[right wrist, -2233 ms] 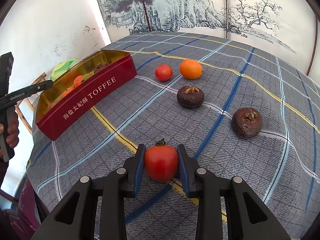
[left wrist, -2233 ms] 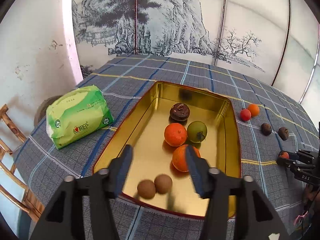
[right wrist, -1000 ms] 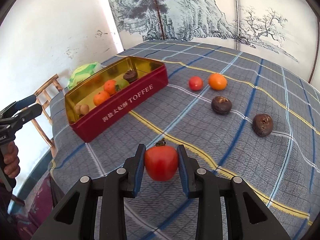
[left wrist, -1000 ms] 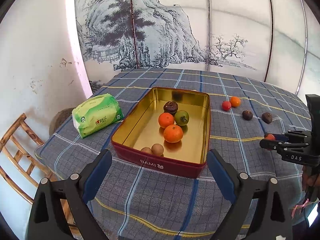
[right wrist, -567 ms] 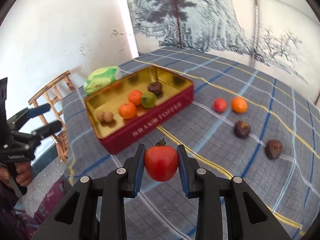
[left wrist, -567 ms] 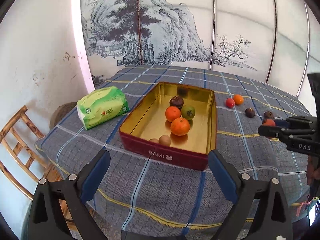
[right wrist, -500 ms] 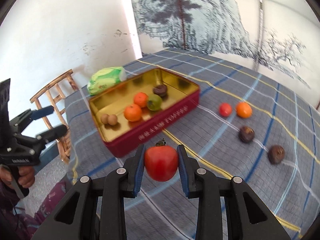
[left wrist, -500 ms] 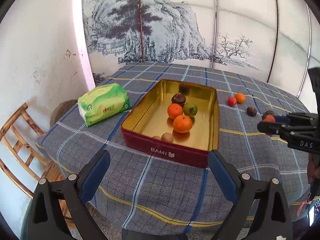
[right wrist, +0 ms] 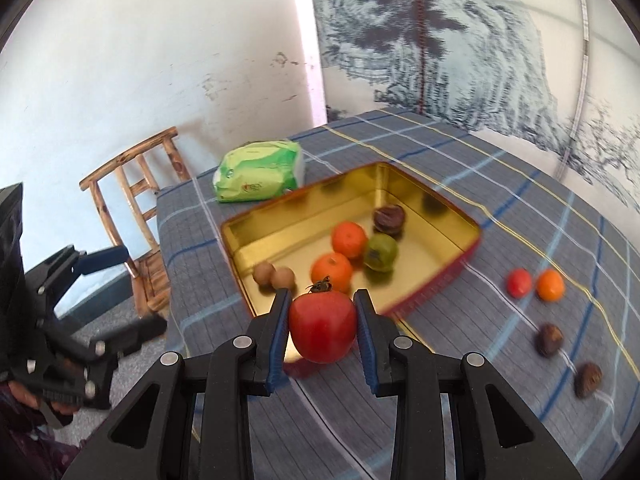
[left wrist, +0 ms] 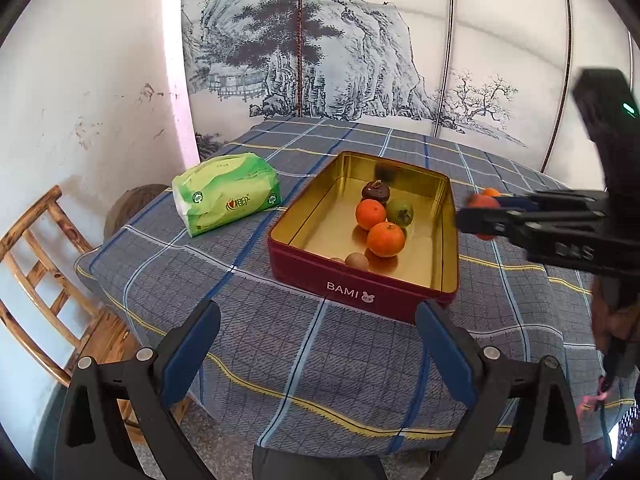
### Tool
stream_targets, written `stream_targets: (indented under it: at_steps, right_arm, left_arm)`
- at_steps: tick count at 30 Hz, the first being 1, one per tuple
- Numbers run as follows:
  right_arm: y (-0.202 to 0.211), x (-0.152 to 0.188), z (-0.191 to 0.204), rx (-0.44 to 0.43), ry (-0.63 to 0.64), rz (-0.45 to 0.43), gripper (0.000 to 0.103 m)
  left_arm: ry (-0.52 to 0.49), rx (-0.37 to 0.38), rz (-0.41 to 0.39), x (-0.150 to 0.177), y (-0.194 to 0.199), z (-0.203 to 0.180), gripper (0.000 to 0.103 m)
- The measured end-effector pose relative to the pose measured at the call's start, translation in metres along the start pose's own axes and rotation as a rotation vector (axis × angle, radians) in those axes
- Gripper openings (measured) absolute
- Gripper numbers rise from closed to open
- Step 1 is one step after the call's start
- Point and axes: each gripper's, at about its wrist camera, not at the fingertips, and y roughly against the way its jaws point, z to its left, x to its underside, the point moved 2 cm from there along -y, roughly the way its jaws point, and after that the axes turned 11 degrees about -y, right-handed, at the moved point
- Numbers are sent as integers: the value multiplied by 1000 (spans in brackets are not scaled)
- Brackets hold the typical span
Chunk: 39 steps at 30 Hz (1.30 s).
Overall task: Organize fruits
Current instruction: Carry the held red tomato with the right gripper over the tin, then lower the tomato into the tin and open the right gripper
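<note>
My right gripper [right wrist: 322, 314] is shut on a red tomato [right wrist: 322, 326] and holds it in the air over the near edge of the red and gold tin [right wrist: 436, 200]. The tin [left wrist: 360, 290] holds two oranges [left wrist: 385, 239], a green fruit [left wrist: 400, 212], a dark brown fruit [left wrist: 375, 193] and two small brown fruits [left wrist: 357, 260]. In the left wrist view the right gripper [left wrist: 476, 212] reaches in from the right beside the tin. My left gripper [left wrist: 316, 334] is open and empty, low in front of the table. A small tomato [right wrist: 519, 282], an orange [right wrist: 551, 285] and two dark fruits [right wrist: 549, 339] lie on the cloth right of the tin.
A green tissue pack [left wrist: 226, 199] lies on the plaid tablecloth [left wrist: 280, 340] left of the tin. A wooden chair [left wrist: 40, 264] stands by the table's left edge. A white wall and a painted screen [left wrist: 360, 60] stand behind the table.
My right gripper has lifted the tomato off the cloth and carried it left toward the tin. My left gripper has drawn back from the tin and opened wide.
</note>
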Motion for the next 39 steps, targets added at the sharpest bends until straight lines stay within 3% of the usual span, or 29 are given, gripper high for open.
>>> stream_targets:
  at_steps: [17,39]
  right_arm:
    - [-91,-45,29,-40,-16,112,33]
    - [-137,-69,18,28,-125,192,33]
  left_arm:
    - [-20,-53,12,12,-1,17,98]
    - [-78,-94,17,22,-3,18,99]
